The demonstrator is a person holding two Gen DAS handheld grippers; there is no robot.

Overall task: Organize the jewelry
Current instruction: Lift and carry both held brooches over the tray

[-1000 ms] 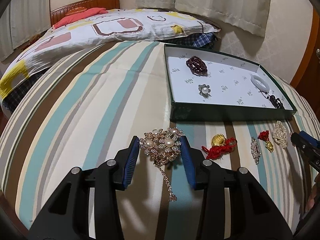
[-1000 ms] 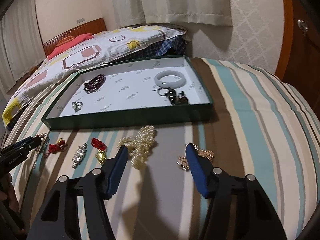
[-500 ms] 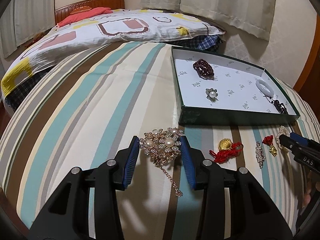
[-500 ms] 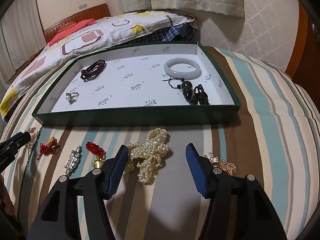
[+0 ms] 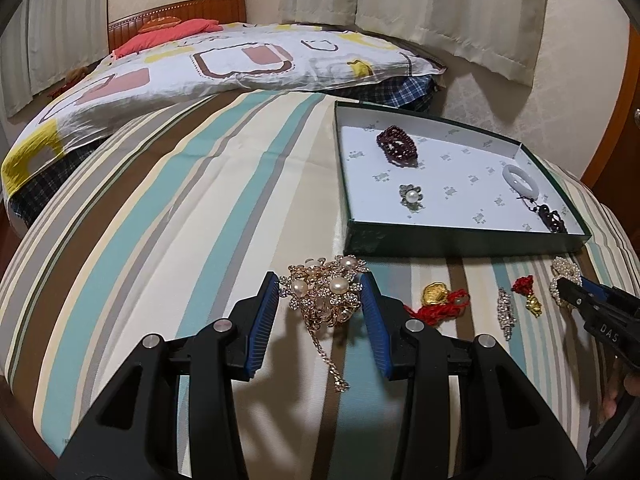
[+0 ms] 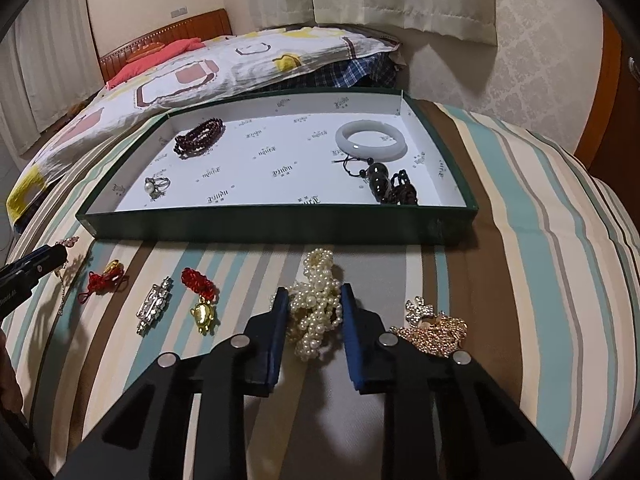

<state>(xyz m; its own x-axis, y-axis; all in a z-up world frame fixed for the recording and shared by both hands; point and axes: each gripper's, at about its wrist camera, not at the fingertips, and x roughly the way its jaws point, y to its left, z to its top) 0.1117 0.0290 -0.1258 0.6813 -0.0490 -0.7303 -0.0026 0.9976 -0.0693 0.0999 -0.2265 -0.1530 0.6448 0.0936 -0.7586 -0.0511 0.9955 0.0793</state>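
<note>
While both grippers are straddling jewelry on the striped bed, left gripper (image 5: 320,304) is gaping around the gold pearl brooch (image 5: 326,294) | right gripper (image 6: 314,312) is bracketing, unclosed, the pearl strand (image 6: 316,312) near the green tray (image 6: 280,232) | risk: trailing chain snagging bedding, loose pearls slipping | curtained bedroom.

A home bedroom: striped bedspread (image 5: 168,216), wooden headboard (image 5: 176,12) (red pillow (image 5: 168,34) against it), curtains (image 5: 448,12).
</note>
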